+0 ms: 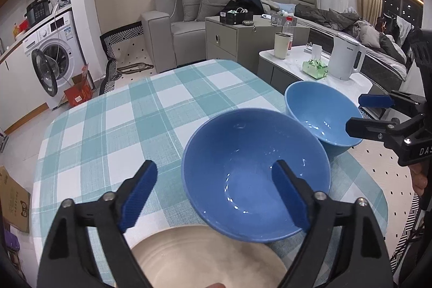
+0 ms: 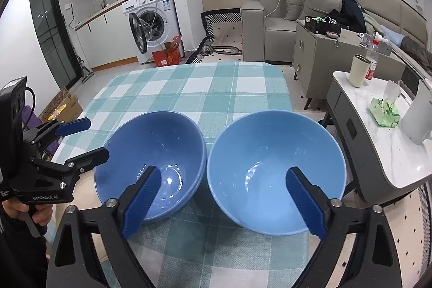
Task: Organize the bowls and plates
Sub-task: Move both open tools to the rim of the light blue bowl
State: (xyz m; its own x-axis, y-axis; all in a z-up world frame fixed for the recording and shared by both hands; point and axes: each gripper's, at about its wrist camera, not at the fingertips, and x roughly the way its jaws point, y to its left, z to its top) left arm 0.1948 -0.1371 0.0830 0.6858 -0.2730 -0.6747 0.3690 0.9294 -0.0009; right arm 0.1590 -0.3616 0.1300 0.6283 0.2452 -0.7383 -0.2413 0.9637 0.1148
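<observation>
Two blue bowls are sitting side by side on the checked tablecloth (image 2: 216, 88): darker bowl (image 2: 151, 161), possibly two nested, and lighter bowl (image 2: 275, 169), both empty. Left gripper (image 1: 216, 188) and right gripper (image 2: 224, 196) are hanging released, gripping nothing. Beige plate (image 1: 205, 258) is lying empty beside the darker bowl.

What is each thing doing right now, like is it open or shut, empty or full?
Left gripper: open, fingers not touching anything.
Right gripper: open, holding nothing.
Darker blue bowl: upright, empty, seems to sit nested in another bowl.
Lighter blue bowl: upright, empty, beside the darker one.
Beige plate: flat on the table, empty.
Washing machine door: swung open.
</observation>
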